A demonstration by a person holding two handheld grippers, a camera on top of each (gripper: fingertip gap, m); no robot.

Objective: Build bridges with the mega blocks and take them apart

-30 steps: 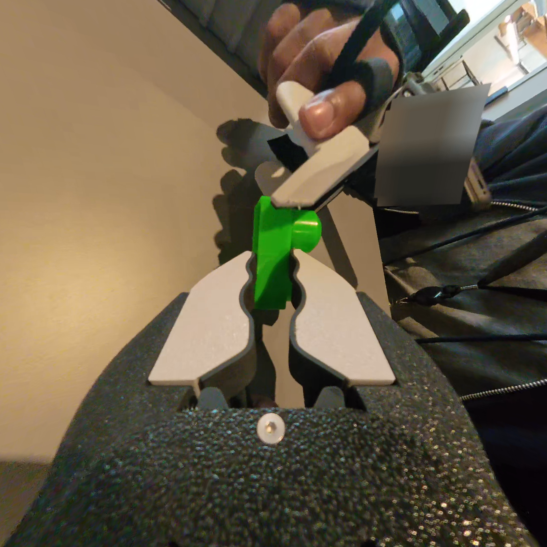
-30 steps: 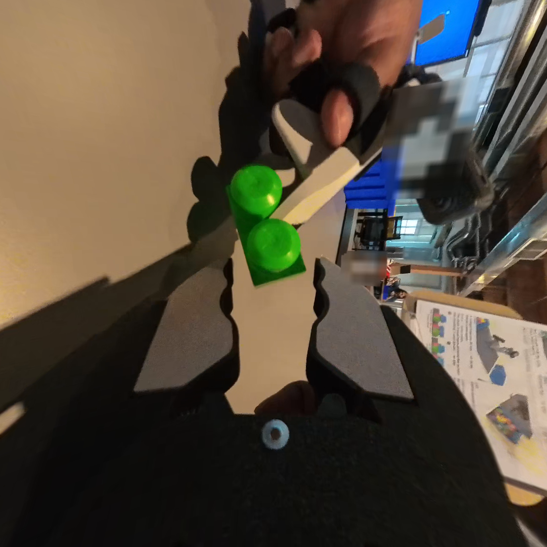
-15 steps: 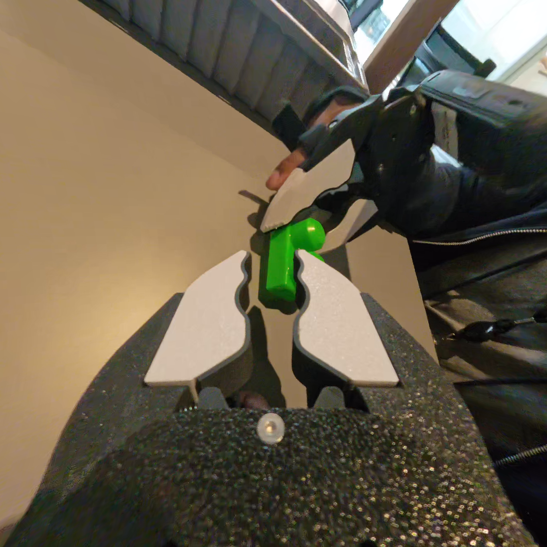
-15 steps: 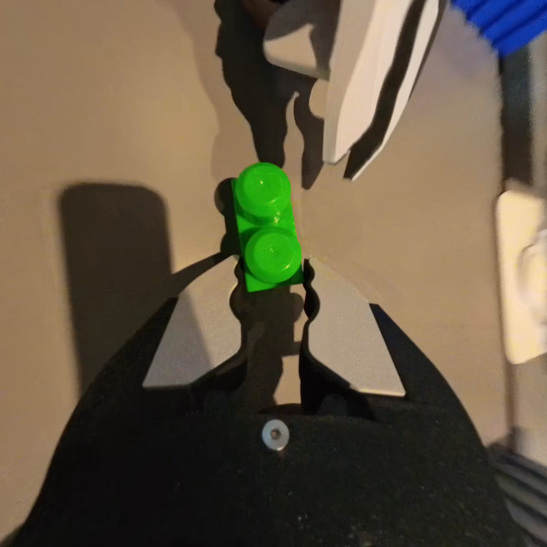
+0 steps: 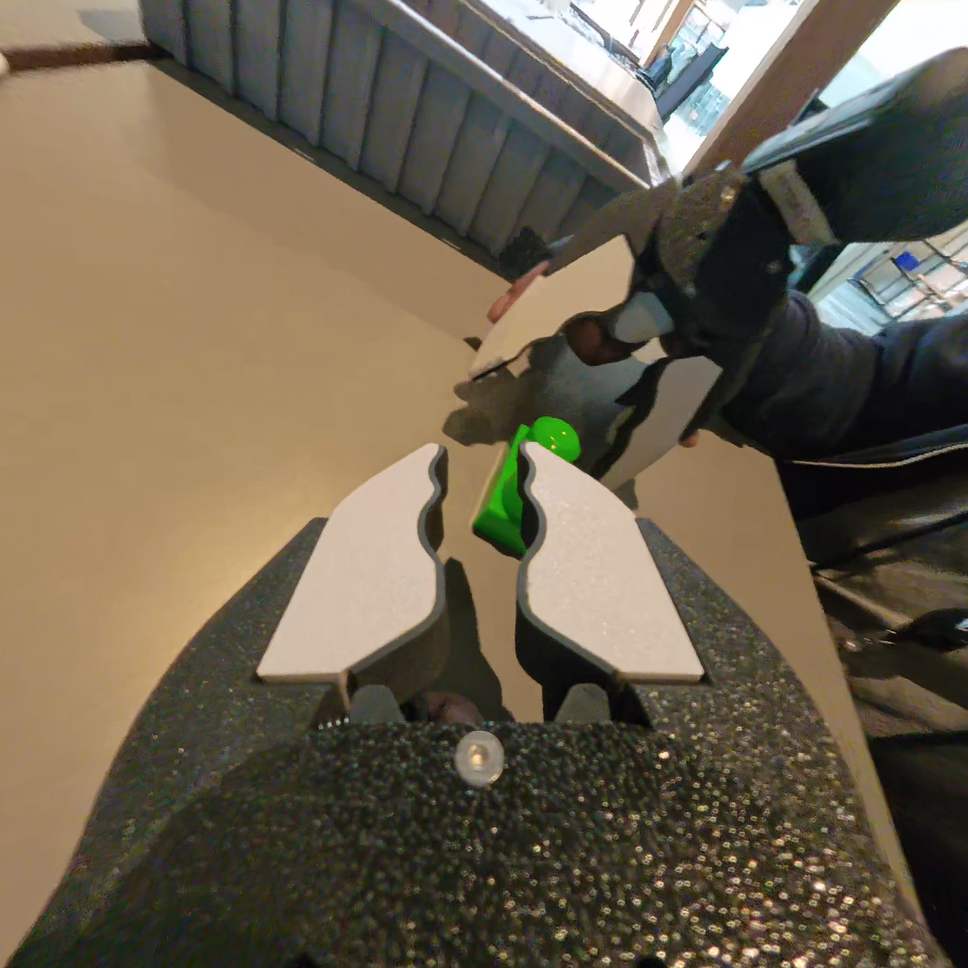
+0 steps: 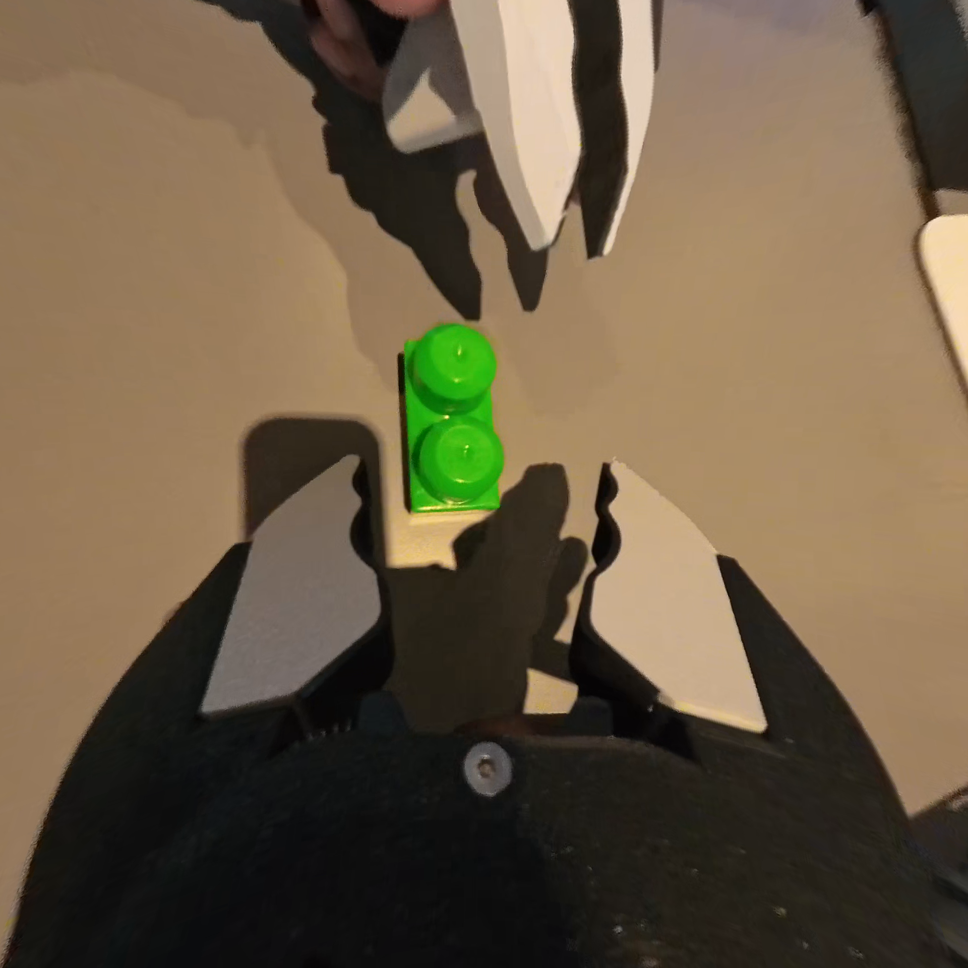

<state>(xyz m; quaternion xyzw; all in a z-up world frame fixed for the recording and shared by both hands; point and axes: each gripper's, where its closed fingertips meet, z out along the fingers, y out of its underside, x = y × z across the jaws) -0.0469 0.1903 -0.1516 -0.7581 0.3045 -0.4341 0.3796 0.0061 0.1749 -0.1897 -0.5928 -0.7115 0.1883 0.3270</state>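
Observation:
A bright green two-stud mega block lies studs up on the beige table. My right gripper is open wide just short of it. The block sits ahead of the left finger and neither finger touches it. My left gripper hangs above the table beyond the block, with a narrow empty gap between its fingers. In the left wrist view the block shows past my left gripper, partly hidden behind its right finger. The right gripper's white fingers spread above the block.
A grey ribbed panel runs along the table's far edge. A person's dark sleeve and cables fill the right side. A white object lies at the table's right edge. My hands' fingertips stand some 8 centimeters from each other.
The green block was between my left fingers, held up off the table; it now lies on the table, free of both. The right gripper closed in around its end, then opened wider.

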